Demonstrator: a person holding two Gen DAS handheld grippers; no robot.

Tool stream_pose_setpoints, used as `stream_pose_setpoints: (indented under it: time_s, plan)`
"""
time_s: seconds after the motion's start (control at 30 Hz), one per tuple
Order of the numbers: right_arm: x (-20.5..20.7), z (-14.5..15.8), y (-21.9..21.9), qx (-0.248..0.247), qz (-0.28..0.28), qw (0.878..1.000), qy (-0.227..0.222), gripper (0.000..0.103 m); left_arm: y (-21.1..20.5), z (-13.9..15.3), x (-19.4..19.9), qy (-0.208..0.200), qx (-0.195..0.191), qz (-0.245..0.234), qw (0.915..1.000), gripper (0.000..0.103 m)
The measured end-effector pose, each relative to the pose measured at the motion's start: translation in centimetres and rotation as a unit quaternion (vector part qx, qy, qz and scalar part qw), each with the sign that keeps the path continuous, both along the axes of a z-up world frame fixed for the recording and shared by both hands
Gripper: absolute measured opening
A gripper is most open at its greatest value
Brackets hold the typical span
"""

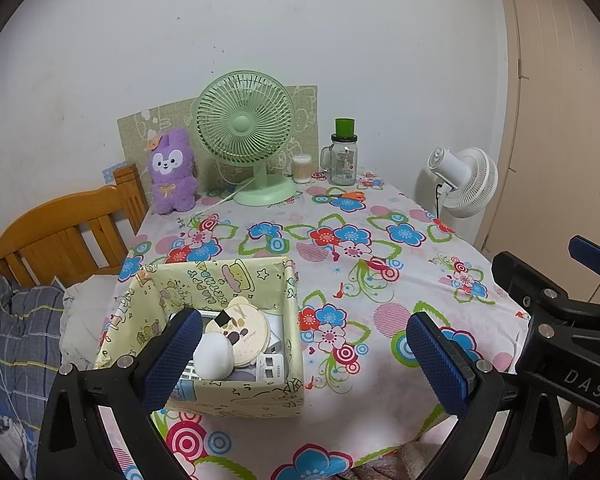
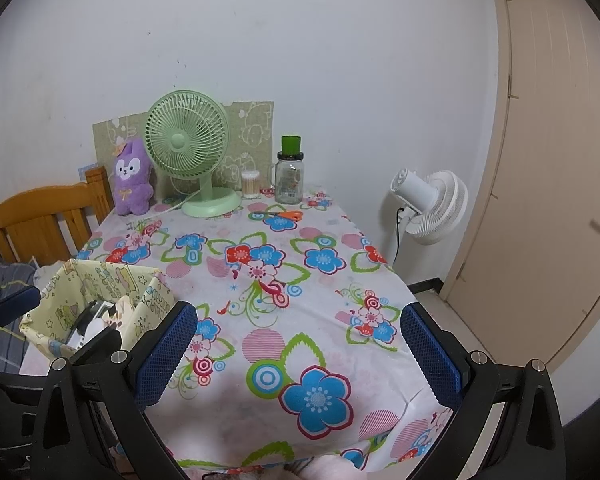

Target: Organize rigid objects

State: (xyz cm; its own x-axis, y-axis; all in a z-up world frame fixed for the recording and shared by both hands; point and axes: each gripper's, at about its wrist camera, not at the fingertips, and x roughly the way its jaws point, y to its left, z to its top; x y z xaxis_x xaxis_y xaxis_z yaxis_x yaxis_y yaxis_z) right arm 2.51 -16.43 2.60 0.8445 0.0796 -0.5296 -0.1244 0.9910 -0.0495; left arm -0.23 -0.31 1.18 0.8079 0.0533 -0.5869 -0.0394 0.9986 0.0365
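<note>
Rigid objects, a white egg-shaped piece (image 1: 214,356), a round cream compact (image 1: 240,332) and a small white device (image 1: 270,368), sit piled in the yellow paper-lined box (image 1: 236,280) at lower left of the counter (image 1: 380,320). Both the left hand-held gripper (image 1: 304,360) and right hand-held gripper (image 2: 300,354) hang spread and empty. Reaching in carelessly could crush the flimsy box wall or roll the egg out.

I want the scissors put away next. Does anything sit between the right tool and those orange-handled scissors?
Nothing visible does. The right tool is open over bare floral tablecloth, and the orange-handled scissors lie farther back, in front of the glass jar, only cloth between.
</note>
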Motion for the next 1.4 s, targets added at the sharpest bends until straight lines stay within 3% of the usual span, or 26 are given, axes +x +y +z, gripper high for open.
stream_pose_setpoints:
  time_s: [1.4]
  plan:
    - [-0.27, 0.11, -0.07, 0.002, 0.0, 1.0, -0.002, 0.103, 0.15, 0.16, -0.19, -0.003, 0.001, 0.0, 1.0, 0.103]
